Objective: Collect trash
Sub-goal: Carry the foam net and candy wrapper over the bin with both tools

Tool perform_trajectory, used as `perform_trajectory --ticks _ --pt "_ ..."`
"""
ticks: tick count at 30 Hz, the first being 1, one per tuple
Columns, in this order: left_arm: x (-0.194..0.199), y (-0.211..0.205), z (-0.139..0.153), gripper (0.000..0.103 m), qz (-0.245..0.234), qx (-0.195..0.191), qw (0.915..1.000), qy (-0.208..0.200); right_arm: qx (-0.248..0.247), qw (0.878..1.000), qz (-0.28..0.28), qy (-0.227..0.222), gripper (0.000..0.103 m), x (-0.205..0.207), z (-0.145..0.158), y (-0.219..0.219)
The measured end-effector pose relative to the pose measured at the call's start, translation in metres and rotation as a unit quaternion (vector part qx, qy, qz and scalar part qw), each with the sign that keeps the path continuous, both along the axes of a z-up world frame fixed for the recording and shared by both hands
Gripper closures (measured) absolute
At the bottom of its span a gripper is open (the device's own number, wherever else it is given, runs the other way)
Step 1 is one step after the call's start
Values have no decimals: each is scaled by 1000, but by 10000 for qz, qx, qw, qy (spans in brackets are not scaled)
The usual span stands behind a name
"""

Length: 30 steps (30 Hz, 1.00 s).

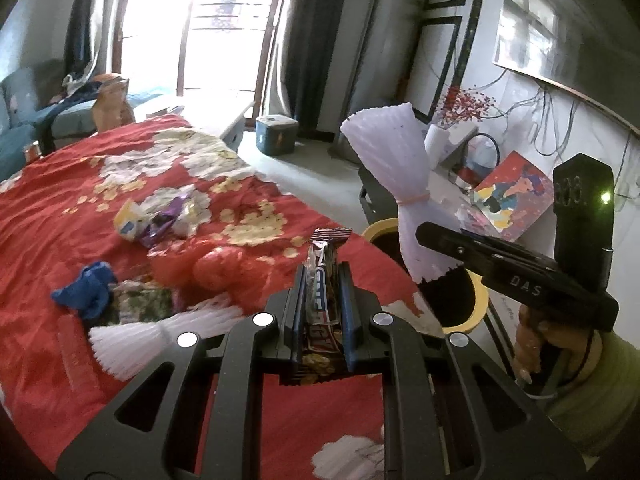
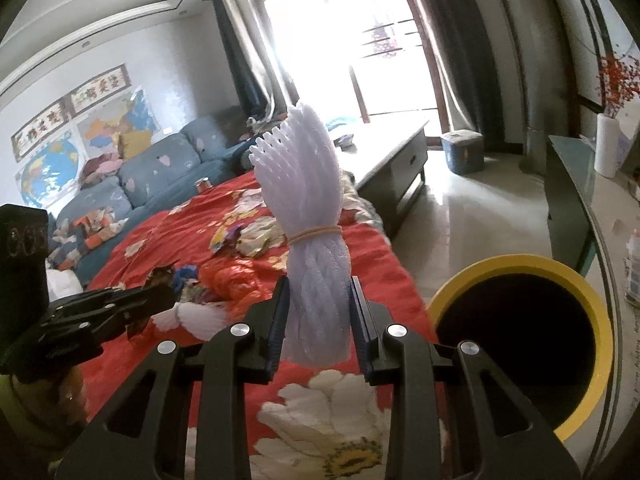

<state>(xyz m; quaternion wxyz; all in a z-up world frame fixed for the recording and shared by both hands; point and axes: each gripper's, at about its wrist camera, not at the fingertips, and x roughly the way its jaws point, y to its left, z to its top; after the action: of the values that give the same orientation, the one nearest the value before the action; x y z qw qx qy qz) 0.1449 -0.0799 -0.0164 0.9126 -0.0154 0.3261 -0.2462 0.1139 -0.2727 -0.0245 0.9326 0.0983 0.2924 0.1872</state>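
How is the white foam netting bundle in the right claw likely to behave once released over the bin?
The white foam netting bundle looks light and springy: its free end fans out above the rubber band. It would probably drop slowly into the yellow-rimmed bin and might catch on the rim.

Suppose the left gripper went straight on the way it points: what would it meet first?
Probably the red plastic bag on the red cloth, just beyond the snack wrapper that the left gripper holds. Depth is uncertain.
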Motion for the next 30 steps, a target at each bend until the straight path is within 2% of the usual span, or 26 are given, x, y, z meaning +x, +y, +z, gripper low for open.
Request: perform_trajectory --ticks 15,30 --pt "15 -59 -1 93 -418 29 9991 -9 63 9970 -764 58 75 7 -7 -50" --pt "29 -107 -10 93 -699 131 9974 88 123 9888 -1460 276 75 11 -29 -111"
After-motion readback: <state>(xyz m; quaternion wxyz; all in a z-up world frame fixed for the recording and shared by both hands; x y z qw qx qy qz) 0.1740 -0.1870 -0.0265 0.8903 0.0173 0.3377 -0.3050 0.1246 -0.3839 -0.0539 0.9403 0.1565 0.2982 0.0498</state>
